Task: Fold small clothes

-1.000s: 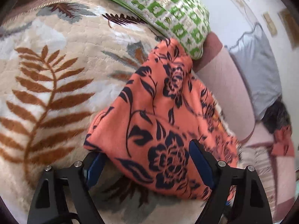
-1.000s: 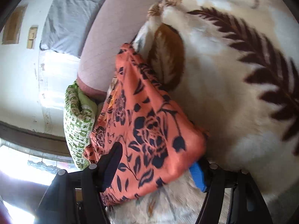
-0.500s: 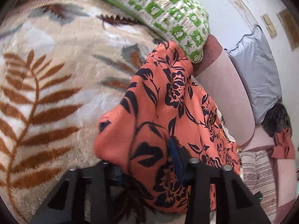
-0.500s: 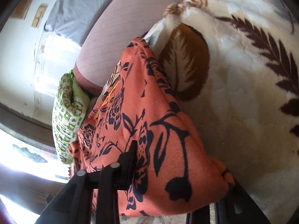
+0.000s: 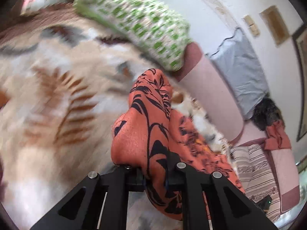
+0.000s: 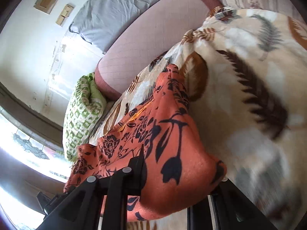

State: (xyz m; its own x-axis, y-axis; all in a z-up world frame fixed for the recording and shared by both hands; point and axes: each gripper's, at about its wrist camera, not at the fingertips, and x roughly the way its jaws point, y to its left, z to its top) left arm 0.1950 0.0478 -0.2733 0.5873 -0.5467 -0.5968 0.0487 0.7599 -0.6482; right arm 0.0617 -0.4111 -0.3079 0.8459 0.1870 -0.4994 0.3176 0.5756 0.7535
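Orange floral garment (image 5: pixel 145 132) pinched at two corners above a leaf-print blanket (image 5: pixel 48 95), apparently to carry one edge over for a fold.

Left wrist view: the left gripper (image 5: pixel 154 174) is closing, its jaws nearly together on a bunched corner, near a green pillow (image 5: pixel 138 19). Right wrist view: the right gripper (image 6: pixel 182 187) is closing on the opposite corner, cloth bulging between its jaws; the rest trails on the blanket.

Orange garment (image 5: pixel 140 141) with black flowers; cream blanket (image 6: pixel 249 134), seemingly brown-leaved; green-checked pillow (image 5: pixel 138 25).
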